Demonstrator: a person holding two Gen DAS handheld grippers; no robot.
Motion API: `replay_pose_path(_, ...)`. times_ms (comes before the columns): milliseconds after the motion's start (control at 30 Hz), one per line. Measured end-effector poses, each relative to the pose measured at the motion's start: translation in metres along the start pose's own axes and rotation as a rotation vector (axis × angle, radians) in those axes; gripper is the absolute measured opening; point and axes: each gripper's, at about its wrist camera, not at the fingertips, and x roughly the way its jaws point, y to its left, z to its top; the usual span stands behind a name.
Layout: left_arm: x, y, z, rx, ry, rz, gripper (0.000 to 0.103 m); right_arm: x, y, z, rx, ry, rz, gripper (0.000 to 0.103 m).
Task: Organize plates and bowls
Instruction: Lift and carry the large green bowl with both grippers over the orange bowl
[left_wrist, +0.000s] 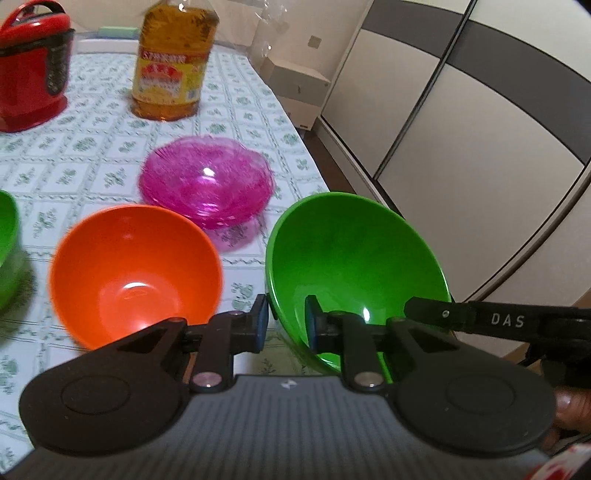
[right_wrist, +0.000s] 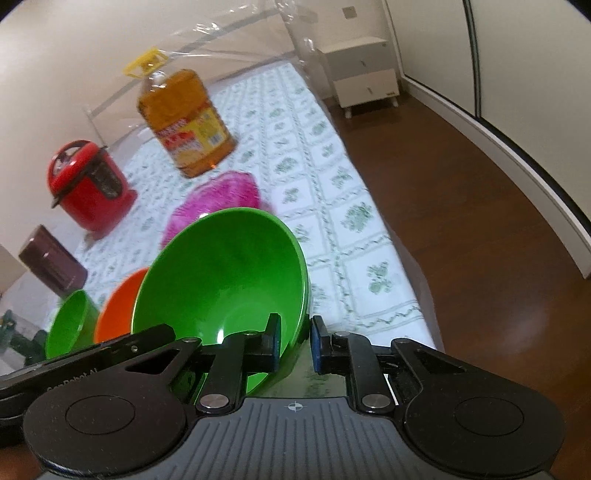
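A green bowl (left_wrist: 354, 266) is held tilted above the table's right edge. My left gripper (left_wrist: 286, 319) is shut on its left rim, one finger inside and one outside. My right gripper (right_wrist: 293, 343) is shut on the same green bowl (right_wrist: 229, 273) at its right rim. An orange bowl (left_wrist: 135, 273) stands on the table to the left; it also shows in the right wrist view (right_wrist: 118, 306). A second green bowl (right_wrist: 70, 323) stands further left (left_wrist: 7, 243). A stack of pink translucent plates (left_wrist: 207, 181) lies behind the bowls (right_wrist: 225, 199).
A patterned tablecloth covers the table (left_wrist: 92, 155). A red rice cooker (left_wrist: 31, 70) and a large oil bottle (left_wrist: 171, 62) stand at the back. A dark red box (right_wrist: 51, 262) sits far left. A white cabinet (right_wrist: 364, 74) and wooden floor (right_wrist: 480, 258) lie to the right.
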Motion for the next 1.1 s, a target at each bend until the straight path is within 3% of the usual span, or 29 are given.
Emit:
replay_pose_path(233, -0.036, 0.025, 0.004, -0.032, -0.042, 0.031, 0.018, -0.003, 0.033, 0.002, -0.020, 0.000, 0.060, 0.016)
replay_pose_path(567, -0.062, 0.075, 0.019, -0.097, -0.080, 0.101, 0.018, 0.024, 0.091, 0.008, -0.103, 0.034, 0.118, 0.016)
replay_pose_path(1100, -0.038, 0.129, 0.025, -0.171, -0.018, 0.152, 0.018, 0.093, 0.134, 0.009, -0.195, 0.126, 0.090, 0.016)
